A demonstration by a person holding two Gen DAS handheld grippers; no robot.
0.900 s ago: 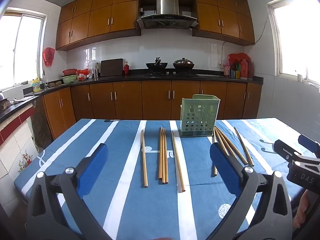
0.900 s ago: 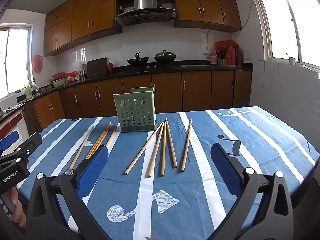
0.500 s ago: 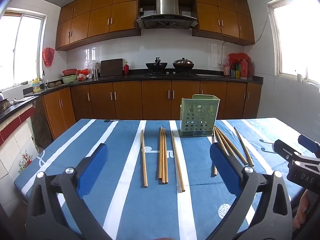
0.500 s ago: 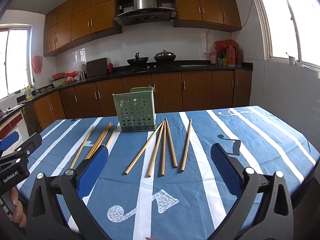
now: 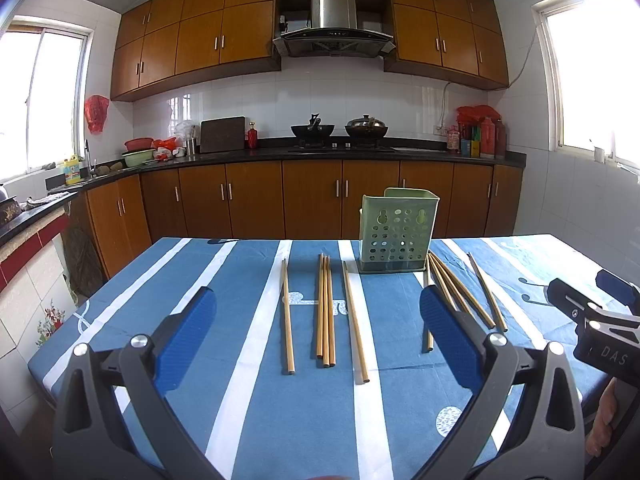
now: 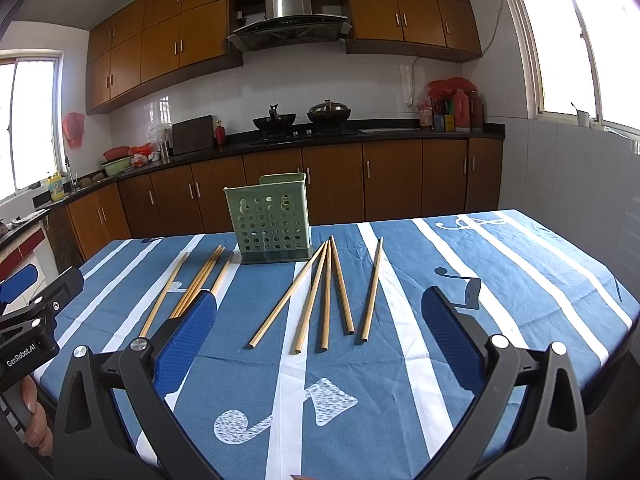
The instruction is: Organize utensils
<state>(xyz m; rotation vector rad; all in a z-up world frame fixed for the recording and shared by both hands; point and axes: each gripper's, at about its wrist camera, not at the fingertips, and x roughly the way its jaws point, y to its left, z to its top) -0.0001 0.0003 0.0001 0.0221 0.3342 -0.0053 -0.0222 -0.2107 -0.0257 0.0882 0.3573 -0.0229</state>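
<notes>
A green perforated utensil holder stands upright near the table's far edge; it also shows in the right wrist view. Several wooden chopsticks lie flat on its left and several more chopsticks on its right; the right wrist view shows the left group and the right group. My left gripper is open and empty, above the near table edge facing the left group. My right gripper is open and empty, facing the right group. Each gripper shows at the edge of the other's view: the right one, the left one.
The table carries a blue cloth with white stripes. Behind it run wooden kitchen cabinets and a dark counter with two woks. The table's right edge drops to the floor.
</notes>
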